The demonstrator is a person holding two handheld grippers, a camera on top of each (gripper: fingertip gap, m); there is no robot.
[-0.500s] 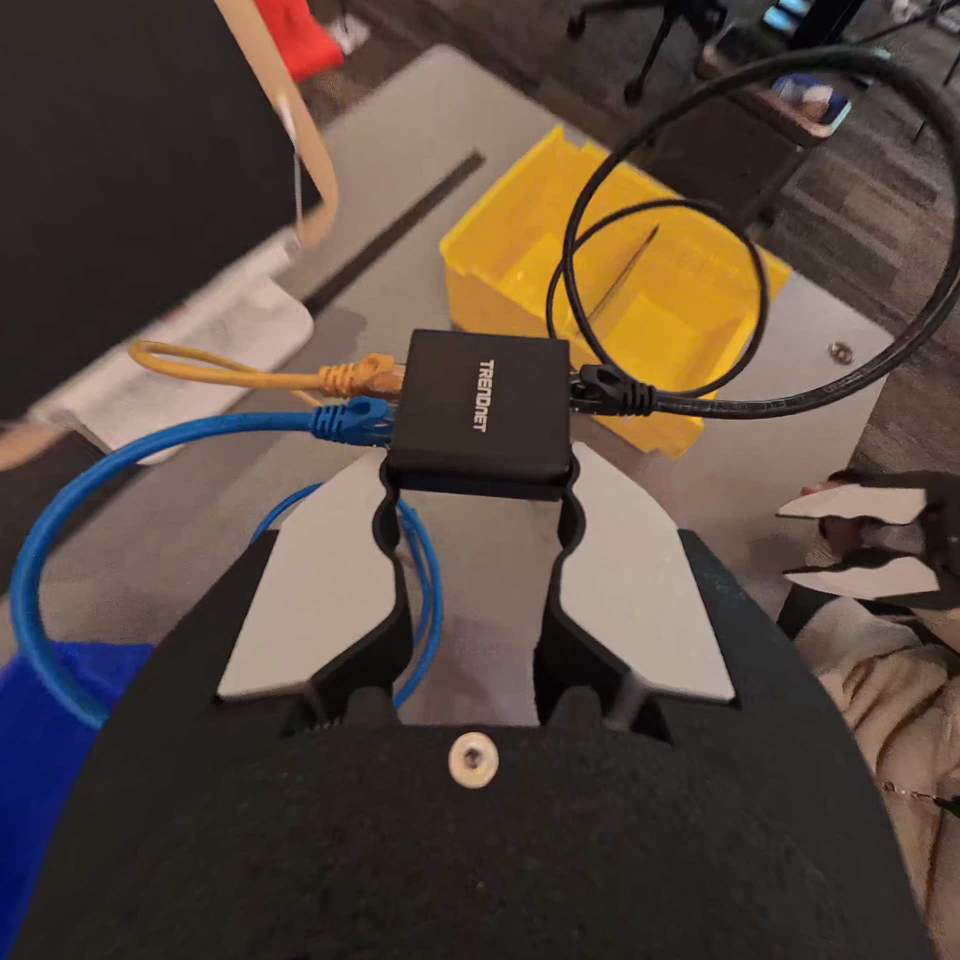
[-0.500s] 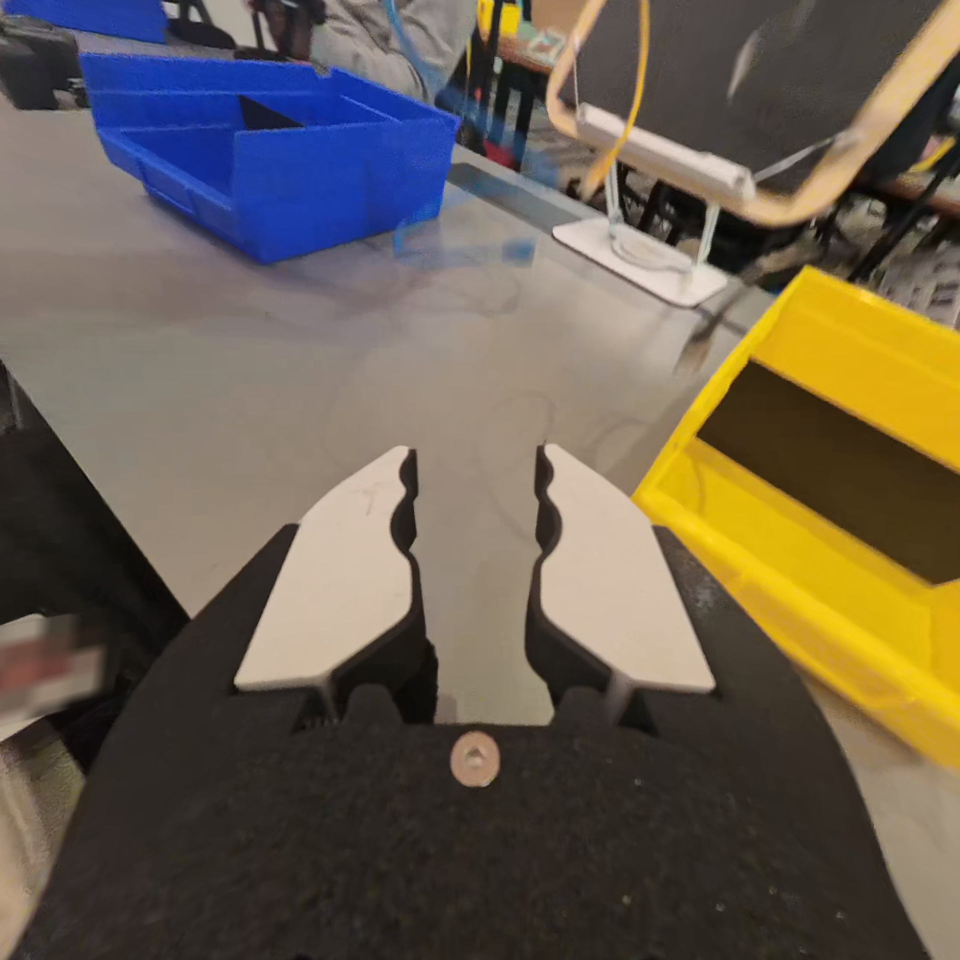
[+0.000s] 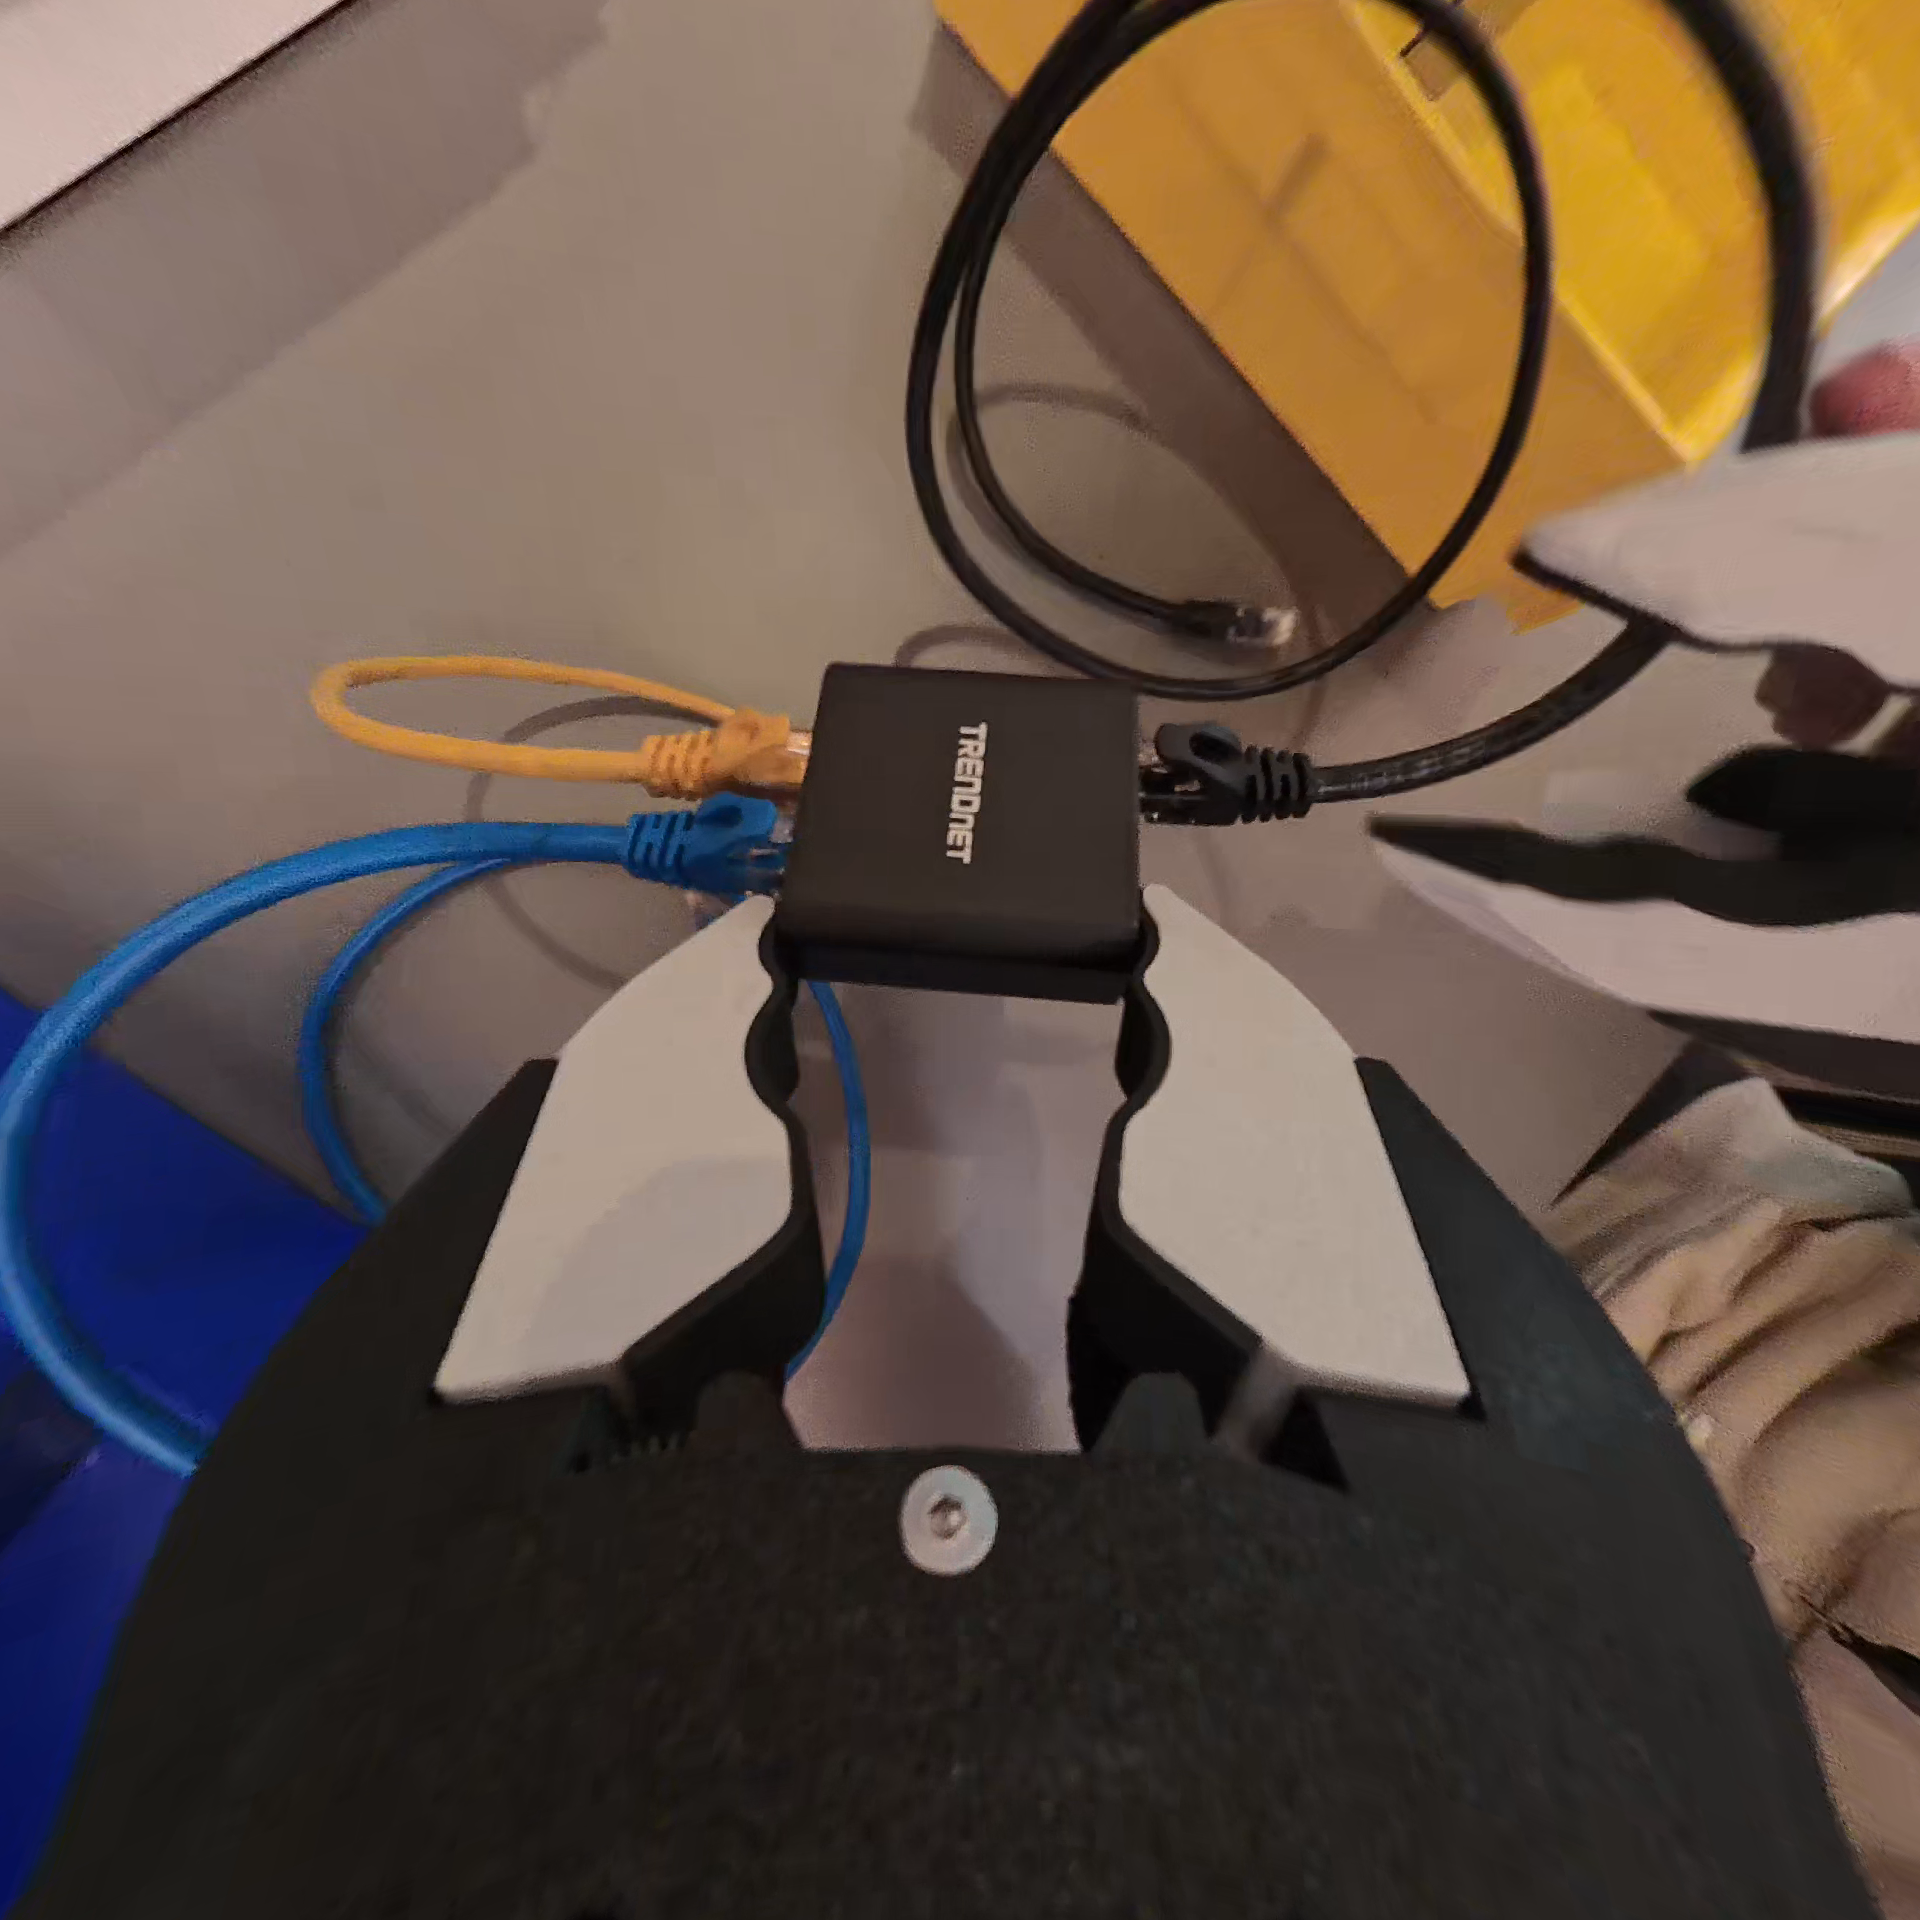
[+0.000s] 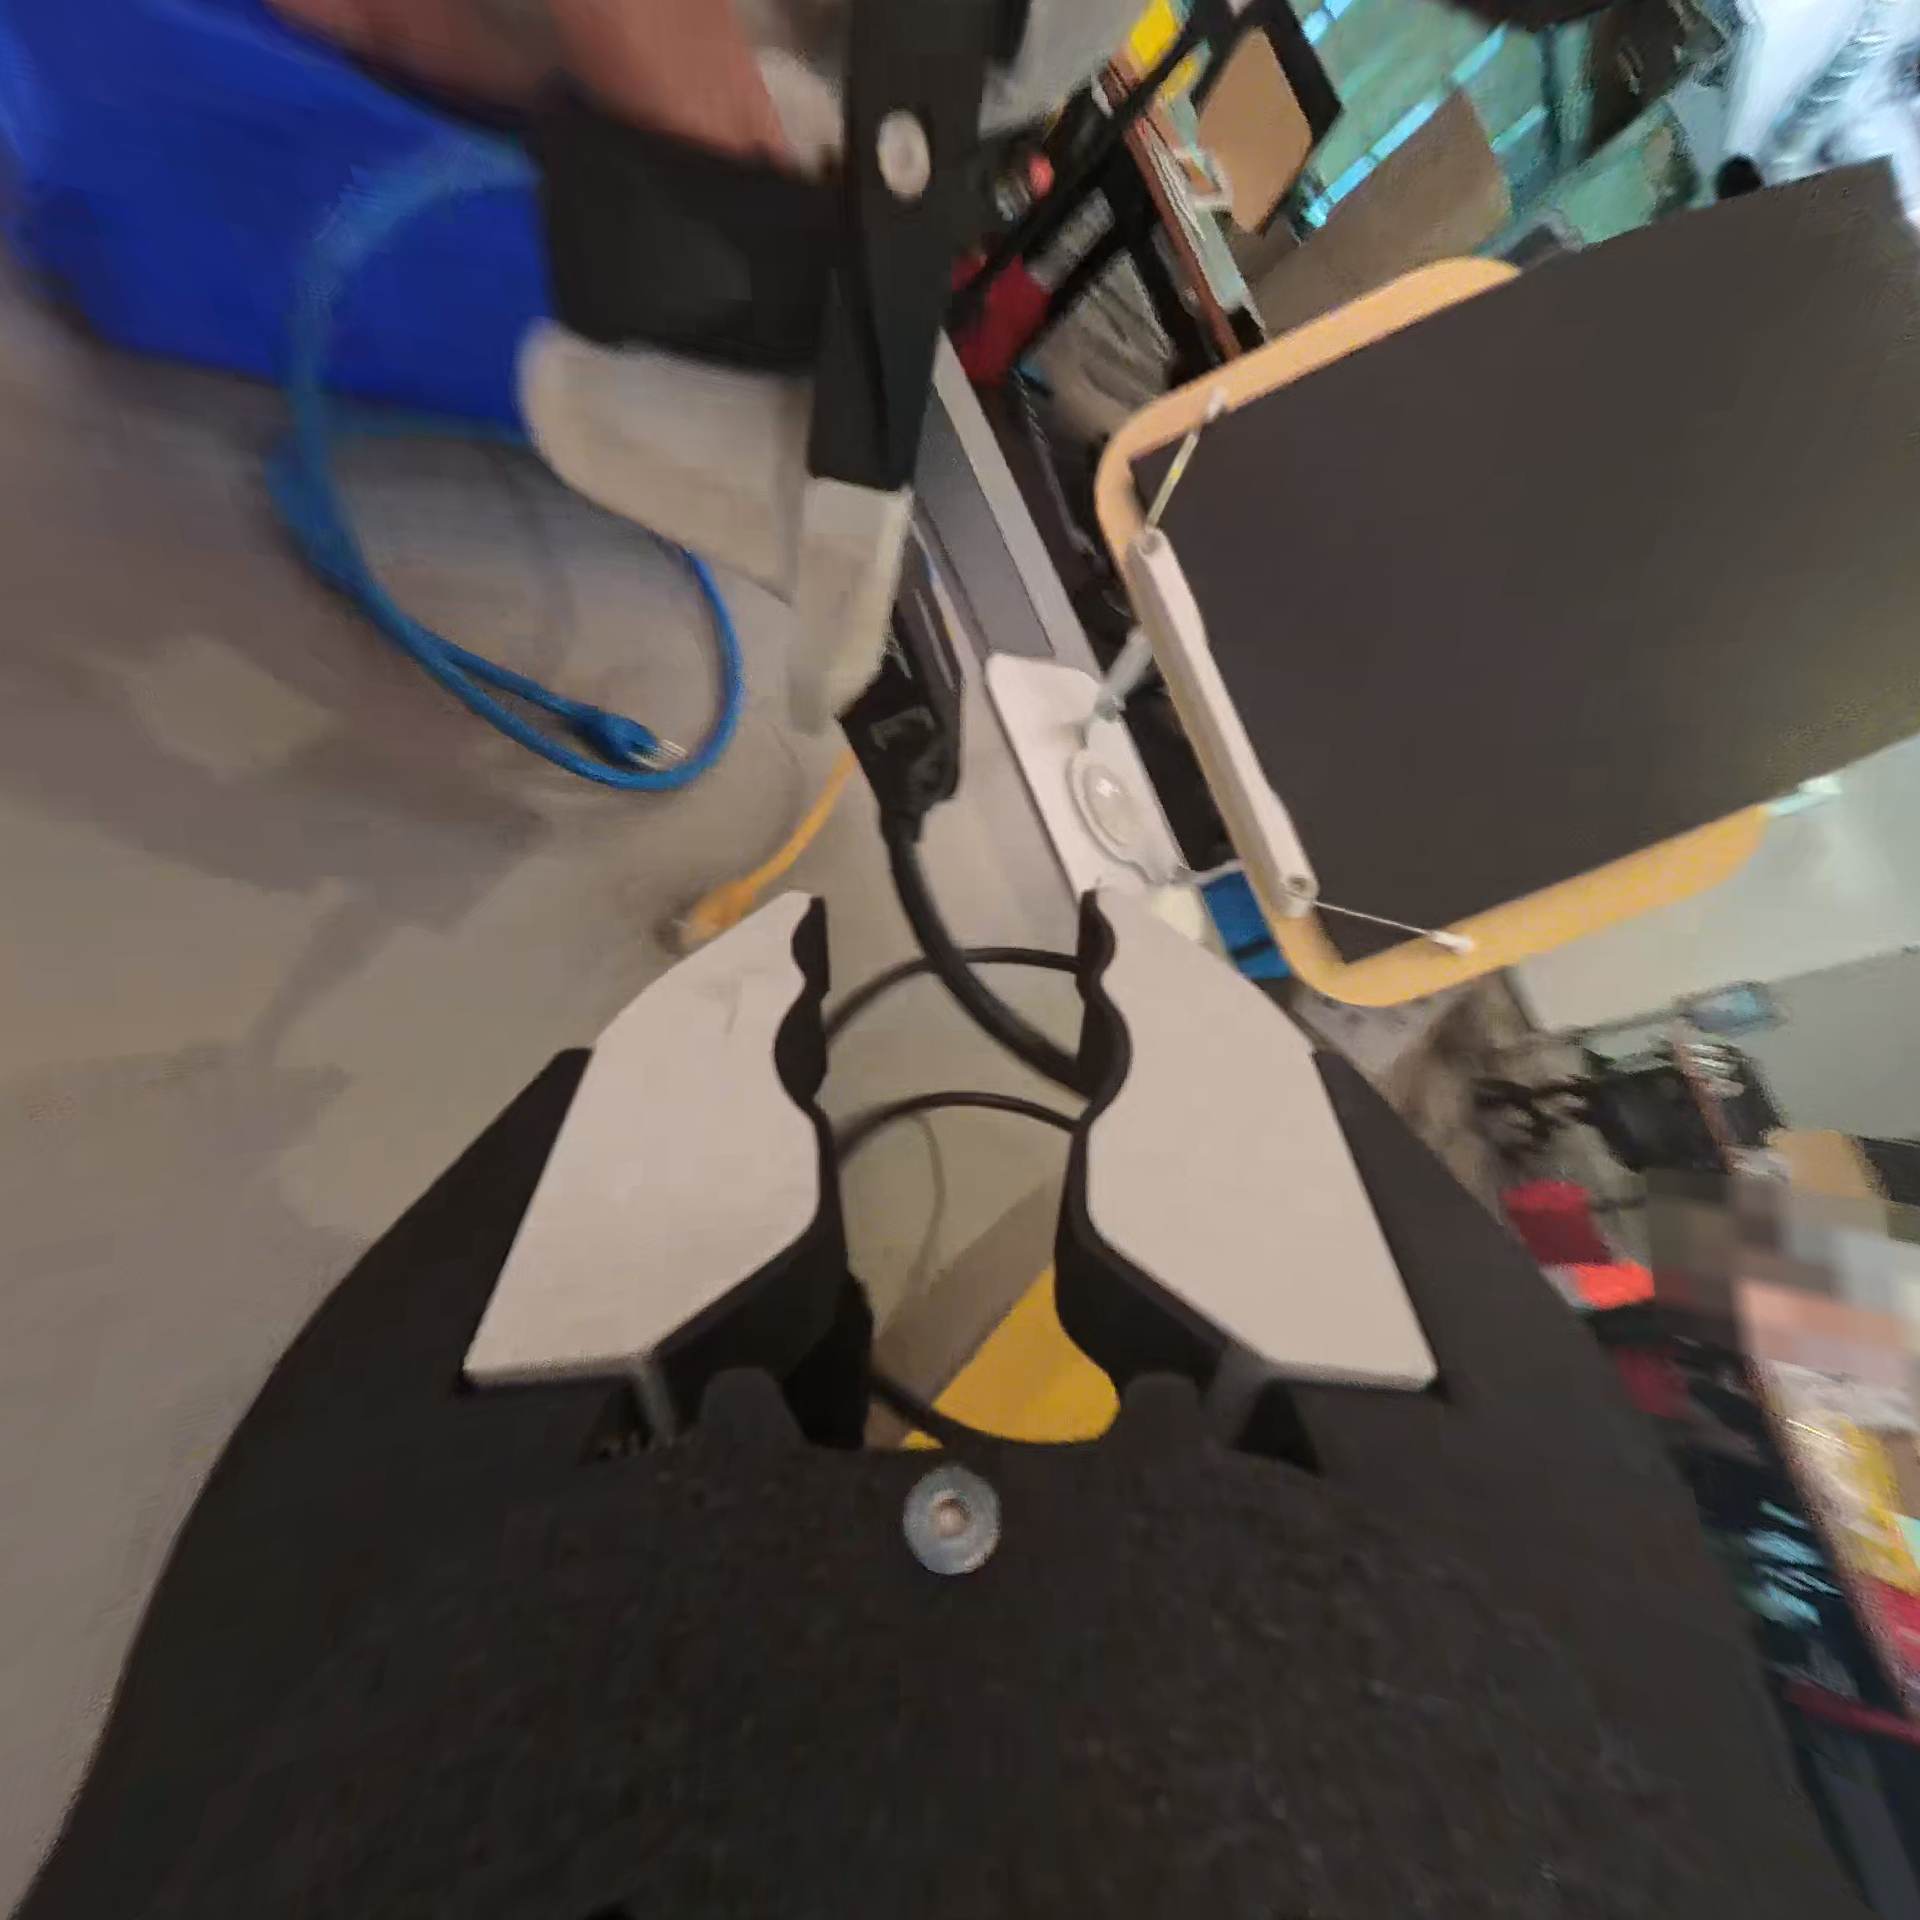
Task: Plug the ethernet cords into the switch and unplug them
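Observation:
My left gripper (image 3: 961, 935) is shut on the near edge of the black switch (image 3: 961, 821) and holds it over the grey table (image 3: 520, 416). An orange cord (image 3: 717, 753) and a blue cord (image 3: 707, 847) are plugged into its left side. A black cord's plug (image 3: 1216, 774) sits in its right side. My right gripper (image 4: 951, 925) is open, and the black cord (image 4: 977, 997) runs between its fingers just short of the switch (image 4: 904, 727). It also shows in the left wrist view (image 3: 1455, 691), straddling the cord.
A yellow bin (image 3: 1455, 260) stands behind the switch and a blue bin (image 3: 104, 1247) at the near left. The loose ends of the blue cord (image 4: 623, 740), orange cord (image 4: 717, 914) and black cord (image 3: 1236, 621) lie on the table. A dark board with a tan frame (image 4: 1507, 582) stands at the table's edge.
My right gripper has swung in from the side, opened wider, and now straddles the black cord beside the switch. My left gripper has brought the switch lower and closer to the table.

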